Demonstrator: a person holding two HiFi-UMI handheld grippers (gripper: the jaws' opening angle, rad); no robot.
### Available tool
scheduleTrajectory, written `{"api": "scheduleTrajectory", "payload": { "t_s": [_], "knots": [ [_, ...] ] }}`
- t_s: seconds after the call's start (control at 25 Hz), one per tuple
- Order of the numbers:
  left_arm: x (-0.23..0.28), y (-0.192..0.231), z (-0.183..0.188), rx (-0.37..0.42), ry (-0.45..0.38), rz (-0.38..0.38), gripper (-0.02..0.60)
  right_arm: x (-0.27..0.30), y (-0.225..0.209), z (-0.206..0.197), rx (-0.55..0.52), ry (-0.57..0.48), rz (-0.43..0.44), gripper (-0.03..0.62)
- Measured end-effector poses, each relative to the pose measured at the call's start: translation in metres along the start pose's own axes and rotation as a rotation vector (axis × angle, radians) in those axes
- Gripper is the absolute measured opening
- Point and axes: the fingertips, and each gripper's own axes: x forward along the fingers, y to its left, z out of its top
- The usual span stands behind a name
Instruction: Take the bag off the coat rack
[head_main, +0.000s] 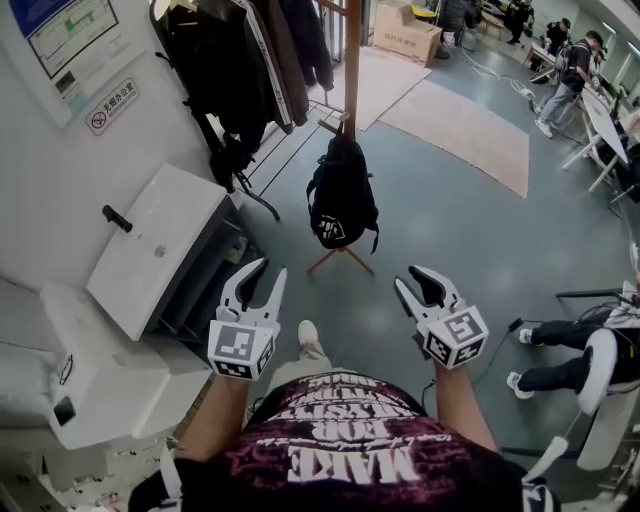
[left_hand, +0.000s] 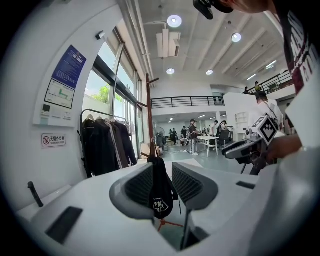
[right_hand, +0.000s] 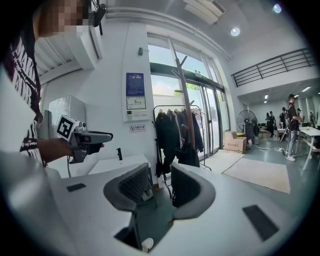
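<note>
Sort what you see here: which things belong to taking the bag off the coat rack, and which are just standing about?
Belong to the job: black bag, hanging; wooden coat rack; left gripper and right gripper, both open.
Just standing about: hanging coats; white cabinet; cardboard box; floor mat.

On your left, a white cabinet (head_main: 160, 245) stands against the wall, with a black handle (head_main: 117, 219) sticking up from its top. Above it you see a no-smoking sign (head_main: 111, 107) and a blue poster (head_main: 65, 30). Dark jackets (head_main: 240, 70) hang side by side ahead of you. Further off, a beige mat (head_main: 470, 130) lies on the grey floor, with a cardboard box (head_main: 407, 32) beyond it. People (head_main: 575, 70) stand at tables on your far right.
</note>
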Motion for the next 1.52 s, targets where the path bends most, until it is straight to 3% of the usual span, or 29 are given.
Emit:
{"api": "scheduleTrajectory", "payload": {
  "t_s": [0.96,1.52],
  "knots": [
    [0.128,0.107,0.0,-0.032,0.015,-0.081,0.118,0.144,-0.042,0.033,-0.002,0.073,-0.017,0.144],
    [0.178,0.142,0.015,0.0,-0.027,-0.17,0.118,0.194,-0.059,0.071,-0.034,0.071,-0.096,0.146]
  ]
}}
